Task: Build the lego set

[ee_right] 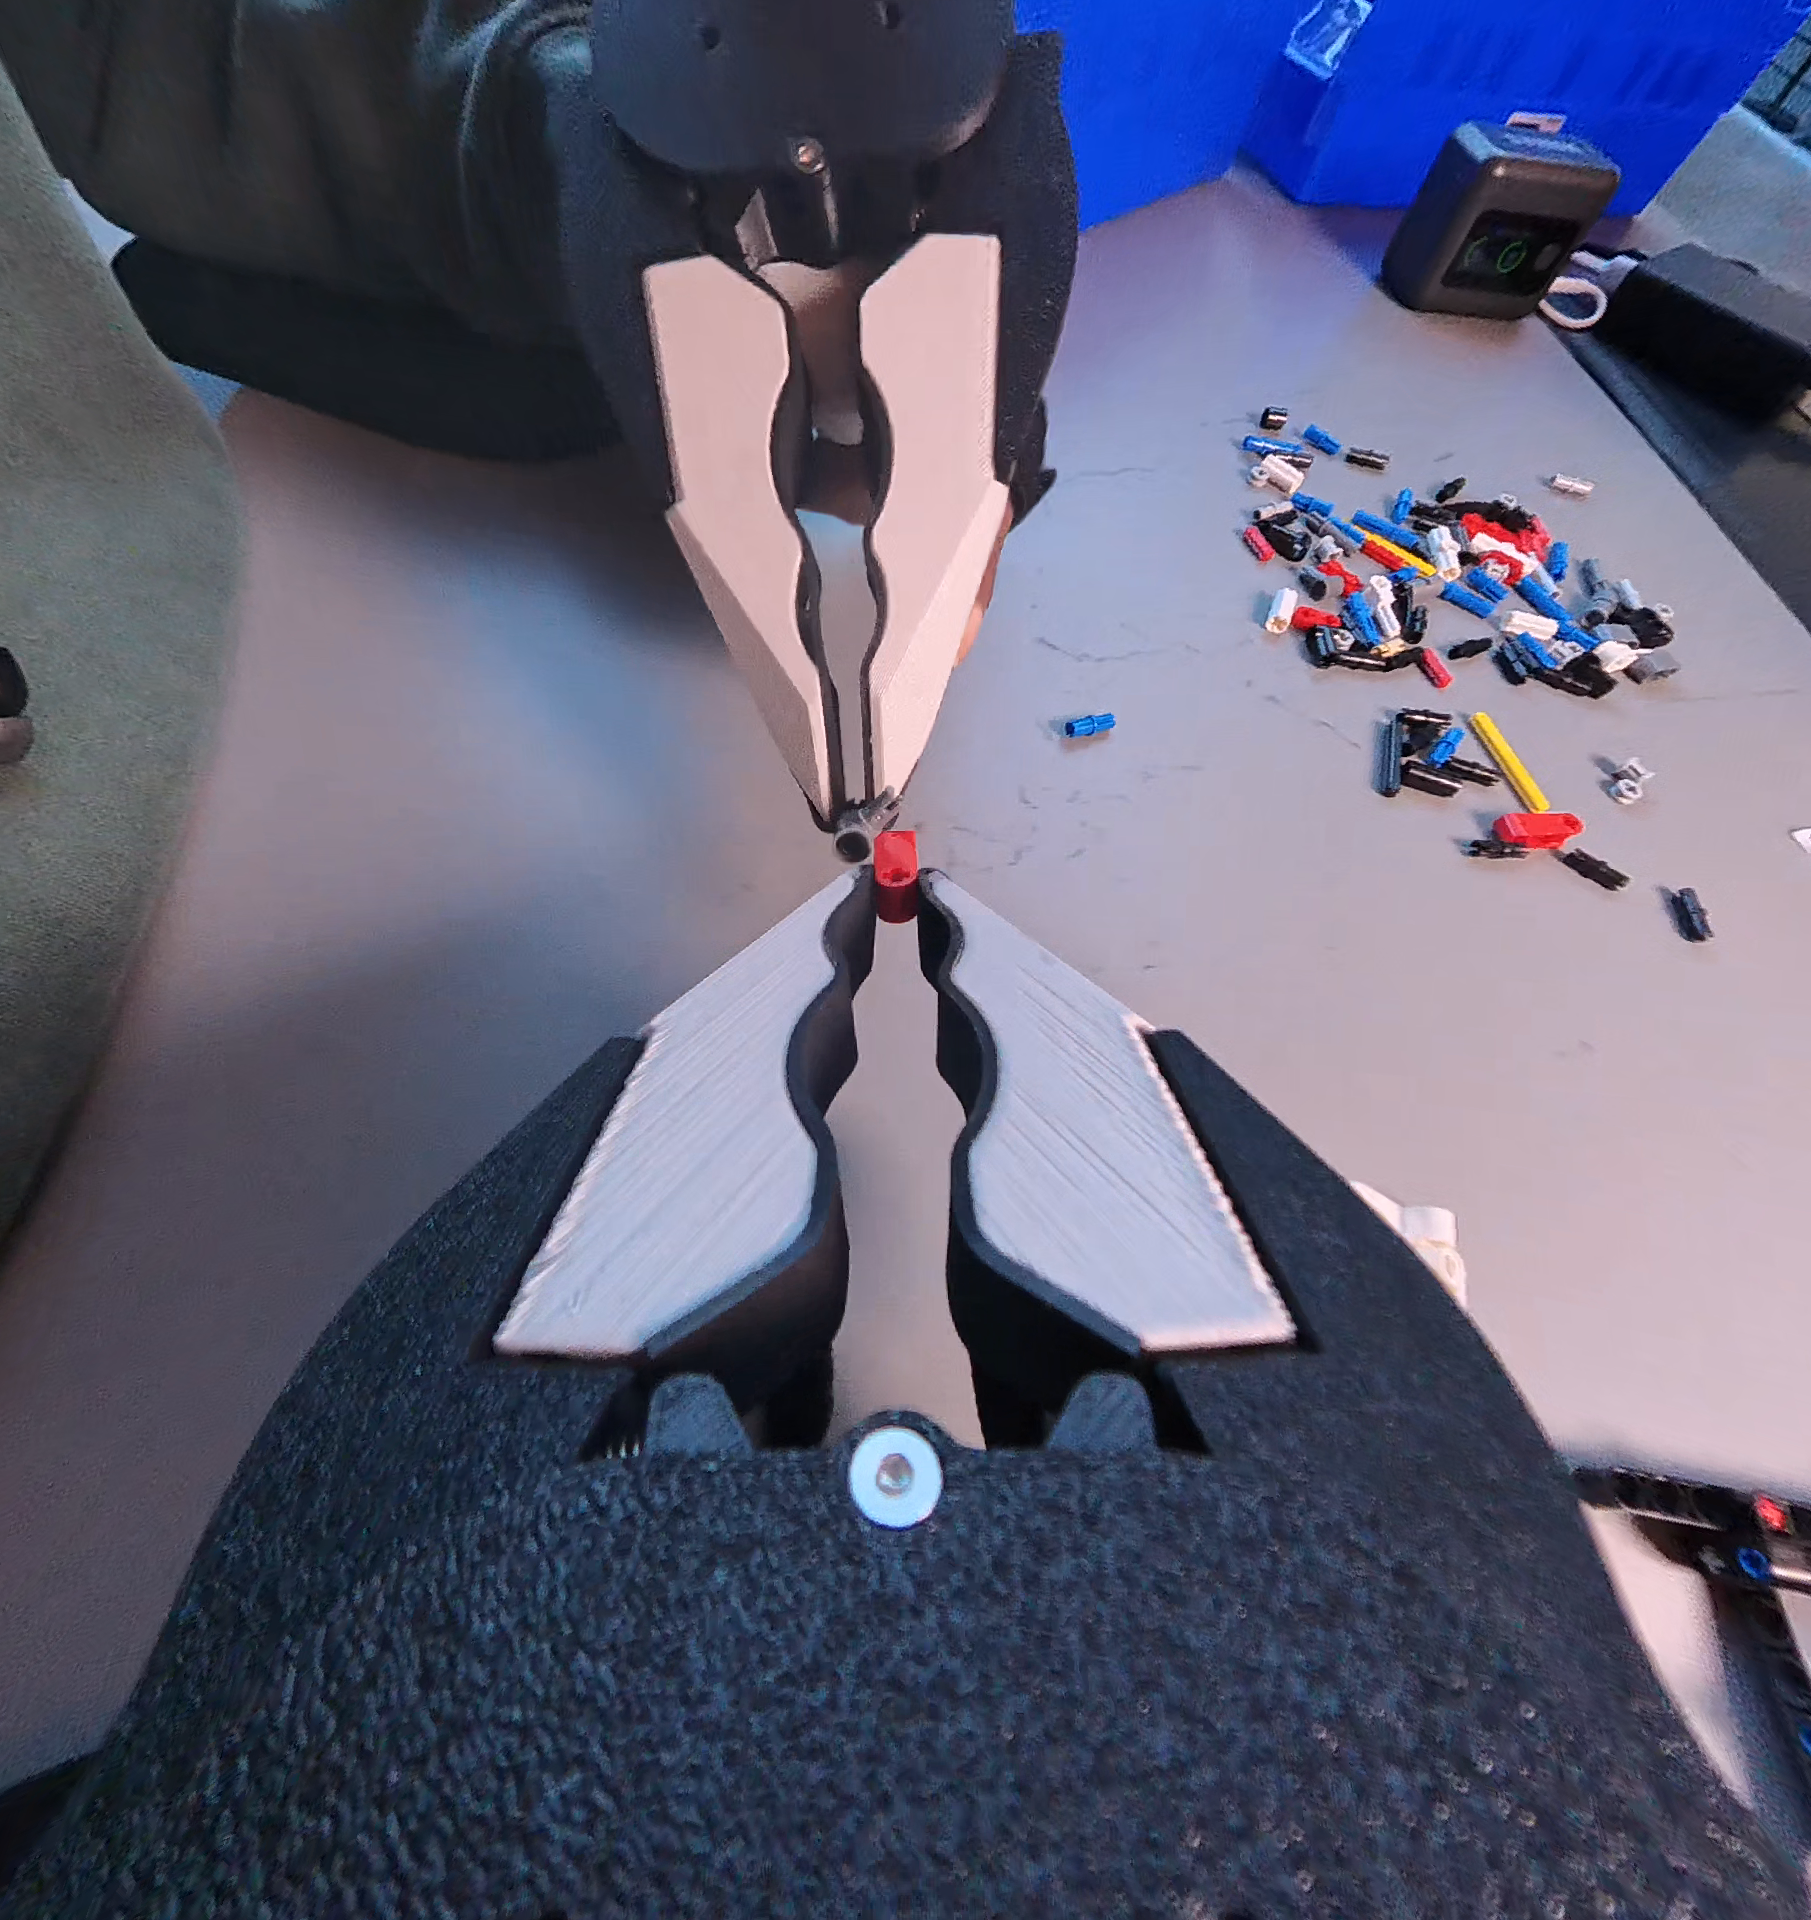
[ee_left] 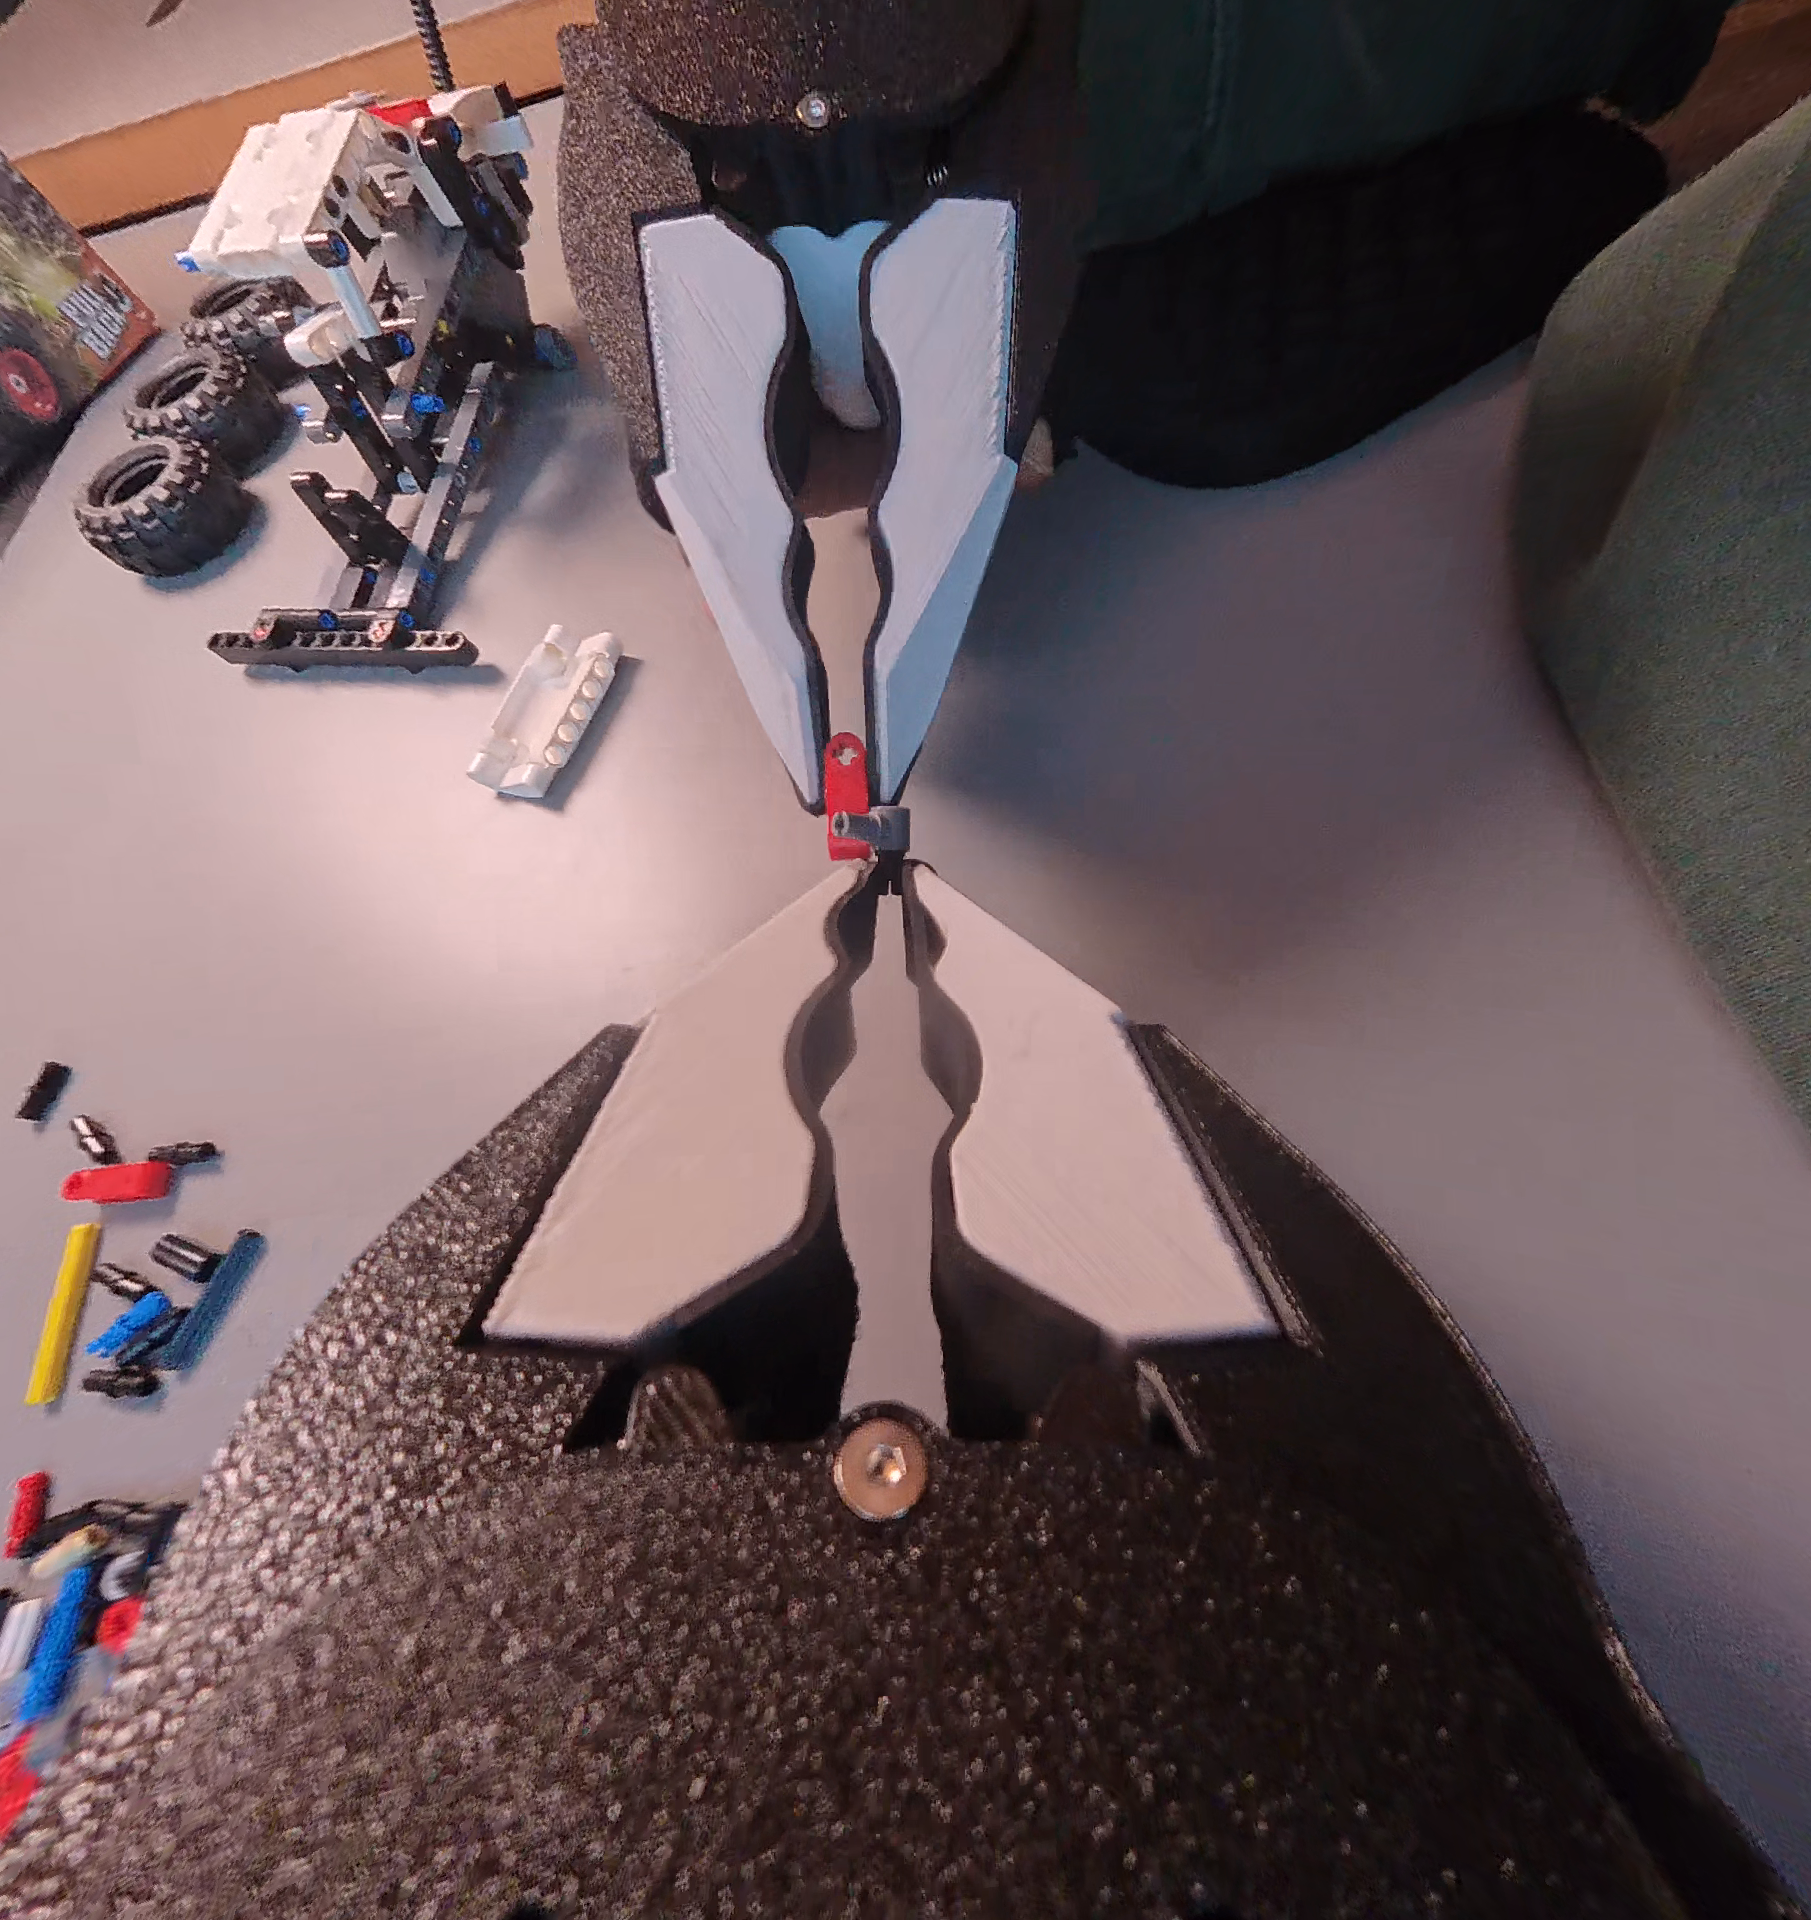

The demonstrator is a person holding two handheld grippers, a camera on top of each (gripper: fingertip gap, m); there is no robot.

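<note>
My two grippers meet tip to tip above the grey table (ee_left: pixel 1192 831). My left gripper (ee_left: pixel 885 883) is shut on a small grey pin (ee_left: pixel 885 826), which also shows in the right wrist view (ee_right: pixel 857 836). My right gripper (ee_right: pixel 896 883) is shut on a small red connector (ee_right: pixel 896 864) and shows at the top of the left wrist view (ee_left: pixel 851 802). The red connector (ee_left: pixel 845 774) stands upright there. The grey pin's end sits at its lower hole, and the two pieces touch. How deep the pin sits is hidden.
A part-built black and white vehicle frame (ee_left: pixel 402 416) stands at the far left with three black tyres (ee_left: pixel 168 504) and a white panel piece (ee_left: pixel 548 717). Loose small parts lie in a pile (ee_right: pixel 1452 582). A black device (ee_right: pixel 1493 223) and a green sleeve (ee_left: pixel 1711 623) are nearby. My two grippers' fingertips are within a few centimetres of each other.
</note>
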